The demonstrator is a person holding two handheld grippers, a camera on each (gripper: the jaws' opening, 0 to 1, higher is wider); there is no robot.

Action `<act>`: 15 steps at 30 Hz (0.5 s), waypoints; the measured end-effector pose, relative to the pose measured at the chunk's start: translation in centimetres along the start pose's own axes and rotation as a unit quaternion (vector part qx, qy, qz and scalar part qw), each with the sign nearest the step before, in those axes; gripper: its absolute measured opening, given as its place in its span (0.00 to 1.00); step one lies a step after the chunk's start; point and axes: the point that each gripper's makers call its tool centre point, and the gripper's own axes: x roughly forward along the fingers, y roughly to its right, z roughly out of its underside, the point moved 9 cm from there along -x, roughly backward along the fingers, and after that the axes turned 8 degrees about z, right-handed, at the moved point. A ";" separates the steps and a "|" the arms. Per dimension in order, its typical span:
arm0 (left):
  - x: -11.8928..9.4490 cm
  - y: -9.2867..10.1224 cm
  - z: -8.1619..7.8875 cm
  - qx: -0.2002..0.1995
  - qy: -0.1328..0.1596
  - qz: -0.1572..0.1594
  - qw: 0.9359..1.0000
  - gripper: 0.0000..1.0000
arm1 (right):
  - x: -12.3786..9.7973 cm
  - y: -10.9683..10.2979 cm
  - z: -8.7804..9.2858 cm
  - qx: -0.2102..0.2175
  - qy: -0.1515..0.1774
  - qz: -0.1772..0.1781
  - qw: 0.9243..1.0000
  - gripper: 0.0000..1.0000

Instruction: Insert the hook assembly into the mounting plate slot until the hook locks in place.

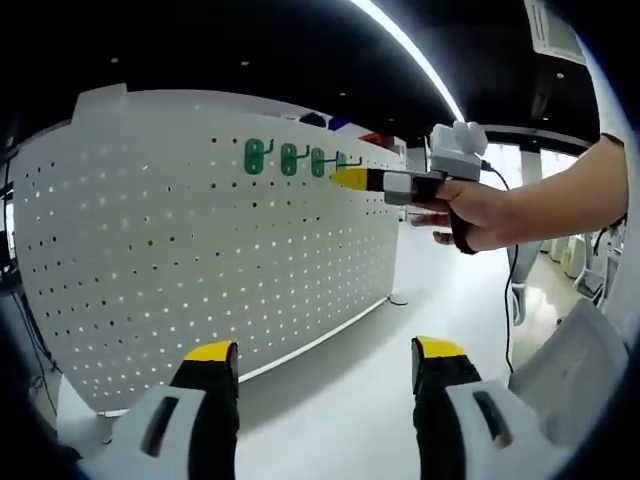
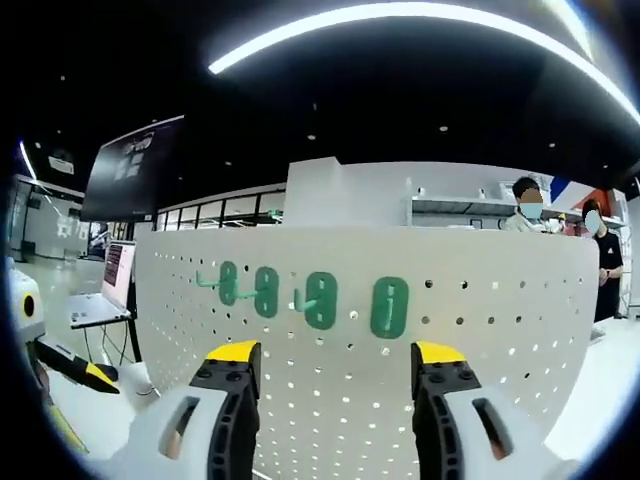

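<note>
A white pegboard (image 1: pixel 200 260) stands upright in front of me. Several green hooks (image 1: pixel 289 160) sit in a row in its top holes. In the right gripper view the same hooks (image 2: pixel 320 300) hang just beyond my right gripper (image 2: pixel 336 355), which is open with nothing between its yellow-tipped fingers; the rightmost hook (image 2: pixel 389 307) is closest to the gap. In the left gripper view a hand holds the right gripper (image 1: pixel 350 178) with its yellow tip against the row's right end. My left gripper (image 1: pixel 325 355) is open and empty, well back from the board's lower part. The left gripper (image 2: pixel 95 375) also shows at that view's left edge.
The pegboard (image 2: pixel 500 330) rests on a white surface (image 1: pixel 350 400). A laptop (image 2: pixel 112 275) on a small table and a dark screen (image 2: pixel 130 170) stand to the left. Two people (image 2: pixel 605 260) stand behind the board at the right. A cable (image 1: pixel 508 320) hangs from the right gripper.
</note>
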 end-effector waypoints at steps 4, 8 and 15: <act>0.0 0.0 -0.1 0.000 0.001 0.000 1.000 0.72 | 0.0 0.0 0.0 0.001 -0.001 0.002 1.000 0.59; 0.0 0.0 -0.1 0.000 0.002 -0.001 1.000 0.73 | -0.2 0.1 0.1 -0.001 -0.003 -0.003 1.000 0.59; -0.3 -0.3 -0.4 -0.004 0.009 -0.005 1.000 0.73 | -1.3 0.0 0.2 0.003 -0.004 -0.020 1.000 0.60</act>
